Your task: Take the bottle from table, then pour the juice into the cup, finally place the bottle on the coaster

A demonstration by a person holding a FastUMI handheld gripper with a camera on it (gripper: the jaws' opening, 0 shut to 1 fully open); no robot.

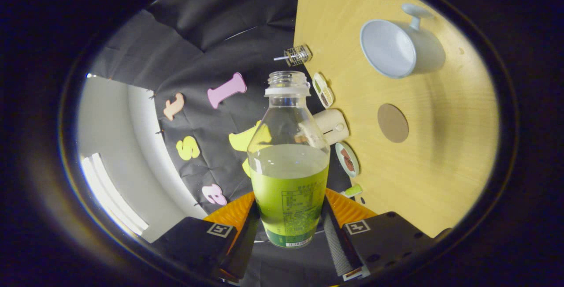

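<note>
Both fingers (246,227) clamped on the capless bottle (288,163) low on its label, lifted clear of the table (445,163) with cup (392,49) and coaster (392,122) beyond: keep squeezing firmly, bring neck over cup rim, tip slowly to avoid spilling juice.

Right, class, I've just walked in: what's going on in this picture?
A hand-held gripper is shut on an uncapped bottle, one finger on each side. The bottle holds green juice up to about its middle. The view is rolled sideways, so the wooden table stands like a wall beside the bottle. On it are a white cup and a round brown coaster, both apart from the bottle. No juice is leaving the bottle's mouth yet.
</note>
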